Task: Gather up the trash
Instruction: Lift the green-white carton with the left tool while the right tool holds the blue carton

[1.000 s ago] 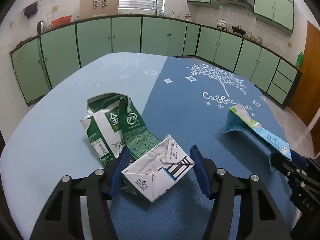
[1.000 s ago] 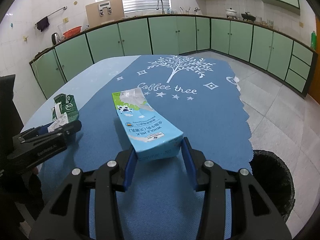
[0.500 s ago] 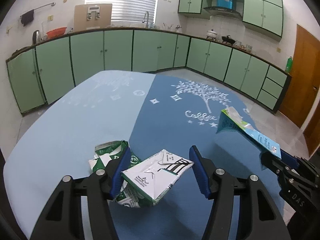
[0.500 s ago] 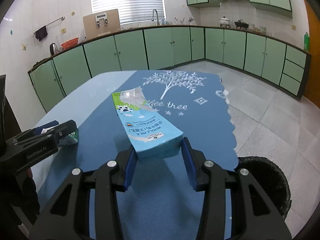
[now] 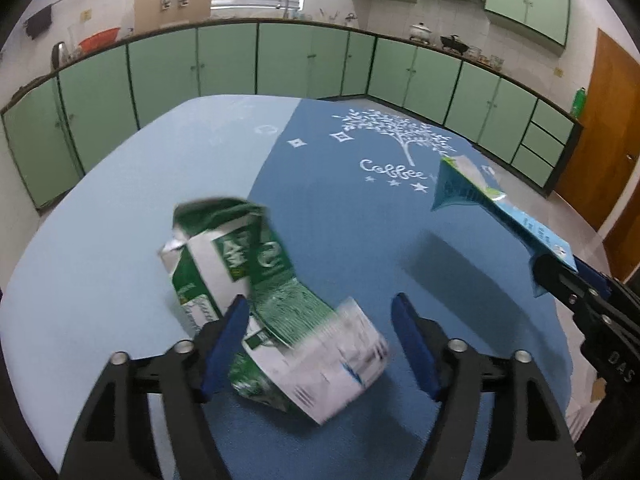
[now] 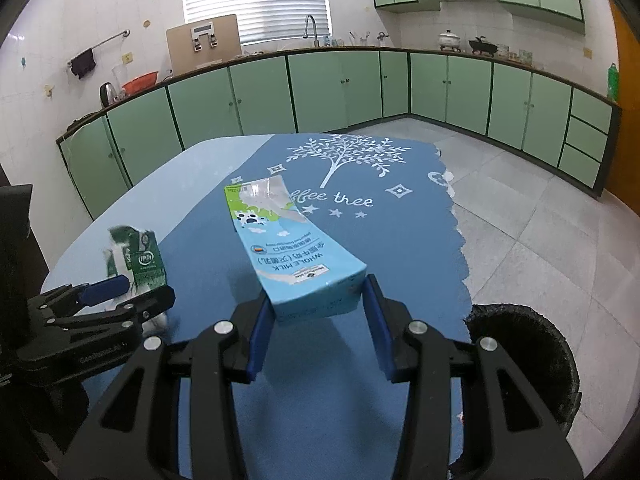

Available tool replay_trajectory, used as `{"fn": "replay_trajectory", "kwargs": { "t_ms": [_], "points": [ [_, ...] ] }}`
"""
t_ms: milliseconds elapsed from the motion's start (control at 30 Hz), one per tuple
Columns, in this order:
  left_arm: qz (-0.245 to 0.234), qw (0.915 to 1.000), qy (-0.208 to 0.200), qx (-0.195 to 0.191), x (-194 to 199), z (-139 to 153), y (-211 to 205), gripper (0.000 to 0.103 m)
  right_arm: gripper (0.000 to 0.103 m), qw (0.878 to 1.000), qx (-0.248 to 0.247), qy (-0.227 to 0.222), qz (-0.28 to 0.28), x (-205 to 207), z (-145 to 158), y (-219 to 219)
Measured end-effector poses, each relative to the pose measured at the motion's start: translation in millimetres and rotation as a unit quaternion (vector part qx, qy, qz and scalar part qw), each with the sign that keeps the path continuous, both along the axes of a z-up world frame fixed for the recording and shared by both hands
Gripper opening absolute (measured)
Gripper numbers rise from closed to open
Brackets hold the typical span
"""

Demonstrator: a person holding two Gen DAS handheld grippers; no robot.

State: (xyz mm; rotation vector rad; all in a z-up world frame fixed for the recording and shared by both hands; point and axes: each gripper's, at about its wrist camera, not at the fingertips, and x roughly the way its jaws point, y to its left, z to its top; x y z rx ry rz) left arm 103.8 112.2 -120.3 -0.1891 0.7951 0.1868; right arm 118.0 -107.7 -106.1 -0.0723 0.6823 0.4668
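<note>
While your left claw [image 5: 320,344] is opening, the white carton [image 5: 332,364] it held half a second ago has slipped free and lies blurred on the blue surface [image 5: 340,216], against the crushed green carton [image 5: 228,256] and touching neither pad. That piece must be gripped again before it reaches the black bin [image 6: 524,356], which stands on the floor beside the surface's right edge. Your right claw [image 6: 318,320], about half closed, pinches the blue milk carton [image 6: 296,248] by its base, lifted left of the bin.
</note>
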Motion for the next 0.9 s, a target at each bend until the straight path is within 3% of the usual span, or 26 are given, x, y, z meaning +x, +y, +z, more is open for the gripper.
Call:
{"fn": "replay_trajectory", "kwargs": {
  "t_ms": [267, 500, 600, 667, 900],
  "points": [
    [0.020, 0.9997, 0.008, -0.010, 11, -8, 11, 0.086, 0.042, 1.000, -0.005, 0.011, -0.001, 6, -6, 0],
    [0.035, 0.9993, -0.003, -0.012, 18, -6, 15, 0.086, 0.042, 1.000, -0.008, 0.015, 0.002, 11, -9, 2],
    [0.041, 0.9990, -0.014, -0.004, 12, -6, 19, 0.074, 0.042, 1.000, -0.008, 0.017, 0.001, 11, -10, 2],
    [0.038, 0.9989, -0.024, -0.008, 10, -6, 24, 0.053, 0.042, 1.000, -0.008, 0.019, 0.001, 12, -11, 1],
    [0.044, 0.9973, -0.056, -0.019, 1, 6, 33, 0.044, 0.042, 1.000, -0.008, 0.018, 0.004, 9, -11, 2]
  ]
}}
